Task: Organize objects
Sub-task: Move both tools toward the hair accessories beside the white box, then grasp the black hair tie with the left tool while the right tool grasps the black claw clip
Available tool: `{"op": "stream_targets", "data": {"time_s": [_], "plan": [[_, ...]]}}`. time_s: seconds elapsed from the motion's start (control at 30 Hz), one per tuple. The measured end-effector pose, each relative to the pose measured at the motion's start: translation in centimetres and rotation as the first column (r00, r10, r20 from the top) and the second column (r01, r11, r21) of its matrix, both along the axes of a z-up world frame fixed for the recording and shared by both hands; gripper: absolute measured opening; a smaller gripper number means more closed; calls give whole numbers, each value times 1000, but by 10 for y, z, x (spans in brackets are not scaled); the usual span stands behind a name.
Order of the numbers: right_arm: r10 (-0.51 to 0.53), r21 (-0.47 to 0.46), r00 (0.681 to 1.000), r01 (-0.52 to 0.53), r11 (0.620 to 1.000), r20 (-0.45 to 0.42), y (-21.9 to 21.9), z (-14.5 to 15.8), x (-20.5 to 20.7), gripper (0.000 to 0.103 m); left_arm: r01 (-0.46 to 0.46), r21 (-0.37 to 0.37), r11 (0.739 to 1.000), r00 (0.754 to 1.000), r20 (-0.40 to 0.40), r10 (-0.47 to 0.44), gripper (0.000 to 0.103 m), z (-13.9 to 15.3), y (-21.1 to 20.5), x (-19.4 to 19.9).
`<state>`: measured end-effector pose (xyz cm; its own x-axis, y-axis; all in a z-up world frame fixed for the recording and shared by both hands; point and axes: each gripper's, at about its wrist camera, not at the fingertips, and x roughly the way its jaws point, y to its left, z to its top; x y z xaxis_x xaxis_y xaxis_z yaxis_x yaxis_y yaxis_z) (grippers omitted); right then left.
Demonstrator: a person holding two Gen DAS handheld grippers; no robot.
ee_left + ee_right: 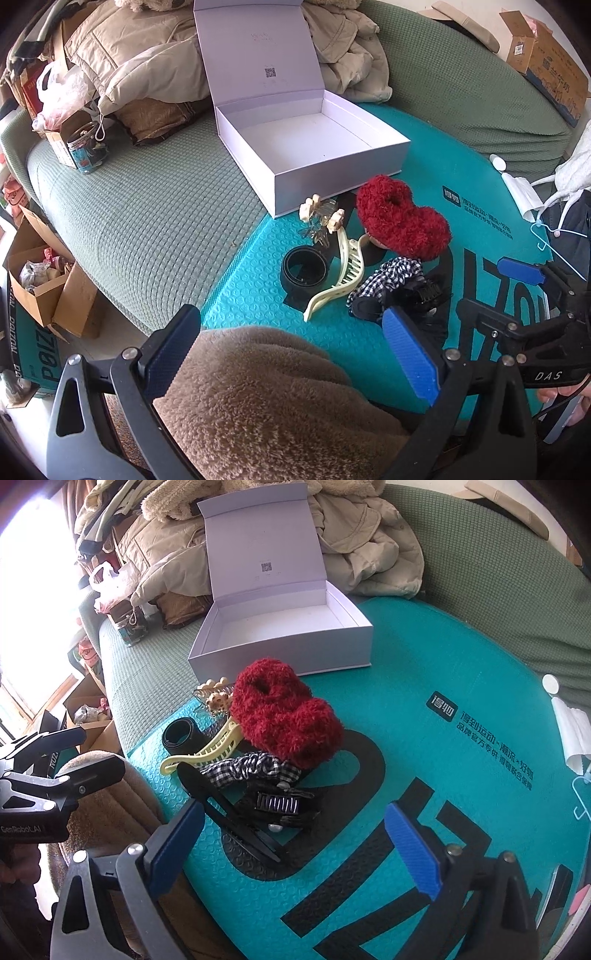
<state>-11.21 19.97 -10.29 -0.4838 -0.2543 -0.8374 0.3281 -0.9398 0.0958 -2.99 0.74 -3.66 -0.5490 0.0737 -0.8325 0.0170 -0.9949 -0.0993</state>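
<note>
Nothing has gone into the white box yet: seen from the left wrist, it sits open and bare inside, lid propped upright, on the far edge of the teal mat. Just in front of it the hair accessories lie heaped: a red fluffy scrunchie, a cream claw clip, a black band, a gold flower clip touching the box's near wall, and a checked scrunchie. The left gripper stands wide and empty, hanging over a brown fleece-covered shape that is probably the person's knee. The right gripper shows at the right edge, also spread.

From the right wrist the same pile reads closer. The right gripper is wide apart and holds nothing, its blue pads on either side of a long black clip and a black claw clip at the near edge of the heap. The red scrunchie lies between these and the box.

So the sorting looks to be at its start, with a first pick being lined up. That pick calls for lowering onto one item only, likely the nearest black clip, closing without snagging the checked scrunchie lying against it, then carrying it over the pile into the box.
</note>
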Motion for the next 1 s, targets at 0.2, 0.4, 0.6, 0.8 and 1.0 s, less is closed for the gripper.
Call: {"op": "stream_targets", "data": {"time_s": [0.2,0.4,0.6,0.8,1.0], "plan": [[8,-20,999,-8,1000,40,-2,-12,-9,99,18,-11,1000,999,33,-18,97,-11,8,-18],[4,-35,996,-1,999,93,-2,-25,-18,99,13,-15,1000,998,55,-12,95,-20,6,-31],[10,-52,993,-4,999,116,-5,-32,-26,99,-4,-17,1000,998,65,5,95,-22,1,-48],[13,-60,989,-4,998,148,-7,-41,-33,97,-22,-21,1000,995,101,24,90,-29,-2,-65],[17,-75,985,-4,997,169,-8,-45,-38,90,-38,-27,999,986,159,42,81,-40,-4,-79]]}}
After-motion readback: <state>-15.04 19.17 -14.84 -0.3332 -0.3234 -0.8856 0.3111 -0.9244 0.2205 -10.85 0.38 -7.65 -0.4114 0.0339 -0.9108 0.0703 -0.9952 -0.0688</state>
